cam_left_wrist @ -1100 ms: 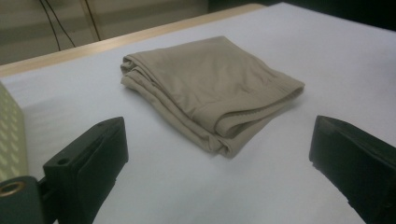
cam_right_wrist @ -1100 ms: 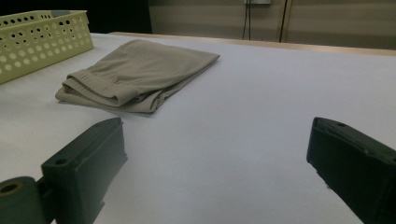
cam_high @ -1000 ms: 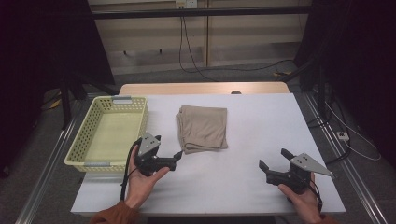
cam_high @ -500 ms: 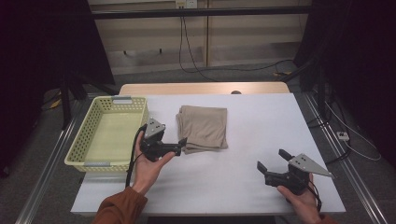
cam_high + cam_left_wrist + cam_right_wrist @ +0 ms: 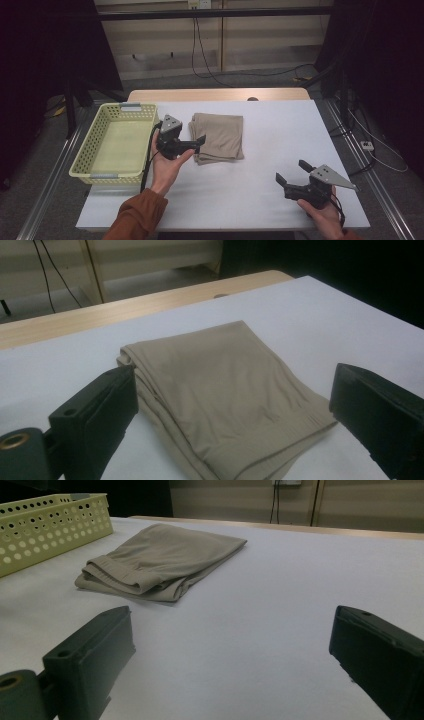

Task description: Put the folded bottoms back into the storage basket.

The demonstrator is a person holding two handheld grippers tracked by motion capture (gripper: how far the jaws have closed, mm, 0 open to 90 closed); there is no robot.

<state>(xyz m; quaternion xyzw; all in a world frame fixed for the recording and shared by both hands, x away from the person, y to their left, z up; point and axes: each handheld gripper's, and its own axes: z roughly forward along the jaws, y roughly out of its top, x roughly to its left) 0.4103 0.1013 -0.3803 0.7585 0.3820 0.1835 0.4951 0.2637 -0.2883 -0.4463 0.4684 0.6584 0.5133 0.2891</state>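
Note:
A folded beige cloth [image 5: 218, 136] lies flat on the white table [image 5: 260, 205], just right of a yellow basket [image 5: 86, 151]. My left gripper [image 5: 198, 144] is held low at the cloth's left edge, pointing right at it. In the left gripper view the cloth [image 5: 220, 390] spreads between and beyond the open left gripper [image 5: 235, 390], whose jaws stand wide on either side of its near corner. My right gripper [image 5: 292, 172] rests open near the table's front right, apart from the cloth [image 5: 160, 560]. The right gripper [image 5: 230, 630] has bare table between its jaws.
The perforated yellow basket [image 5: 45, 525] stands at the table's left side with nothing seen inside it. A wooden strip [image 5: 215, 95] runs along the table's far edge. Cables [image 5: 210, 60] hang on the floor and wall behind.
My left gripper has moved forward and to the right, from the table's front left up to the cloth's left edge. The right gripper has hardly shifted.

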